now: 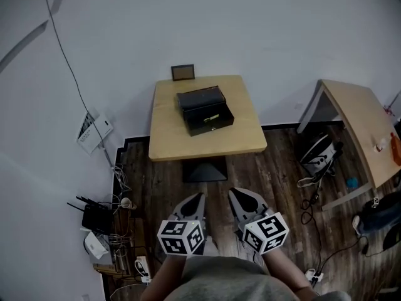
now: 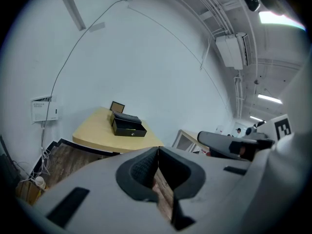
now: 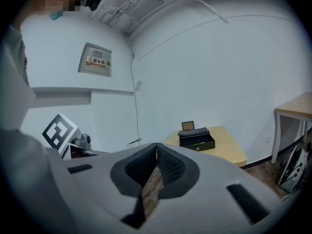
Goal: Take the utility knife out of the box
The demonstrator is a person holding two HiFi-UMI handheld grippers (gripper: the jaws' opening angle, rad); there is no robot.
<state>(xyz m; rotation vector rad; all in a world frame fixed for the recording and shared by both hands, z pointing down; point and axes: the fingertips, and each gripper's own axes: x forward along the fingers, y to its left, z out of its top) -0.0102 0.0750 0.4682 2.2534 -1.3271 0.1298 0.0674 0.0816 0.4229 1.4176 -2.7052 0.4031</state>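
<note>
White walls, dark wood floor [image 1: 282, 168], and a small light wooden surface [image 1: 244, 137] pushed up against the wall. On it sits a black rectangular box [image 1: 207, 115] with its lid up. I can't make out the utility knife from here. The left gripper [image 1: 199, 197] and right gripper [image 1: 234, 194] hang well short of the surface, both jaws pressed together, nothing in them.

Wall panel [image 3: 95, 60] carries a red-and-yellow label [image 3: 97, 61] – characters too small to read for sure; white wall box [image 2: 44, 110] has print, illegible; cubes on left gripper [image 1: 198, 199] and right gripper [image 1: 237, 196] – black-and-white square markers only, no letters.
</note>
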